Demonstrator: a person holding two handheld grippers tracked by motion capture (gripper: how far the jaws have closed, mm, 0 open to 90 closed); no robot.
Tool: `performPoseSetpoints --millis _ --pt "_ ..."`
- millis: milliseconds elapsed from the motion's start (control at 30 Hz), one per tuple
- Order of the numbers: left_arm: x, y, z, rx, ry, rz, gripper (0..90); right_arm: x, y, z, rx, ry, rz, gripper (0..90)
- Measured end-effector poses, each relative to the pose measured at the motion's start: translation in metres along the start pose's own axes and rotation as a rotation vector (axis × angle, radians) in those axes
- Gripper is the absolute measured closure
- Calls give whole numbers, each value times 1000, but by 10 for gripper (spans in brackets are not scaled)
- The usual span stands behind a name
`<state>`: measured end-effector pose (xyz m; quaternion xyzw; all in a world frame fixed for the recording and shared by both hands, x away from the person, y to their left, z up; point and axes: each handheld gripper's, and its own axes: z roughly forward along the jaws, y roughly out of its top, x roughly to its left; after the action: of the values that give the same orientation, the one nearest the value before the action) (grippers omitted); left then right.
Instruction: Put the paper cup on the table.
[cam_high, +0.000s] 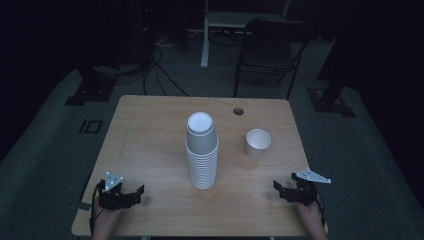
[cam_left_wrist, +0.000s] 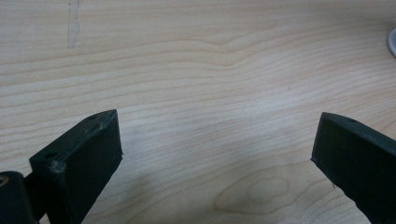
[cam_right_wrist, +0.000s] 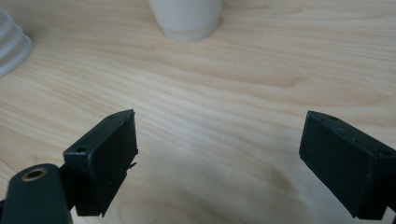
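Both grippers, left (cam_high: 131, 196) and right (cam_high: 286, 191), rest with jaws spread, empty. The cup (cam_high: 258, 143) looks light and crushable; grip its wall gently below the rim. The stack (cam_high: 202, 152) likely tips easily.

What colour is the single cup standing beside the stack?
White; the single cup shows best in the high view, right of the stack.

The high view is dimly lit, its surroundings lost in darkness; the gripper views are brighter, with softly blurred edges.
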<state>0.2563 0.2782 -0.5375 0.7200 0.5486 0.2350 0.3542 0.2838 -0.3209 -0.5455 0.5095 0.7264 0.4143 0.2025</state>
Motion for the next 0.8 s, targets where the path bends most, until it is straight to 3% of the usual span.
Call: performPoseSetpoints --millis 367,467,567,800 --pt "2 -5 0 37 56 28 22 1 -16 -18 23 -63 5 107" --pt "3 -7 1 46 56 26 22 0 -20 -22 34 -54 -6 107" --pt "4 -9 1 55 57 31 22 -2 -20 -24 38 -15 -26 108" --pt "5 -10 3 75 67 32 22 0 -21 -19 82 -34 -65 107"
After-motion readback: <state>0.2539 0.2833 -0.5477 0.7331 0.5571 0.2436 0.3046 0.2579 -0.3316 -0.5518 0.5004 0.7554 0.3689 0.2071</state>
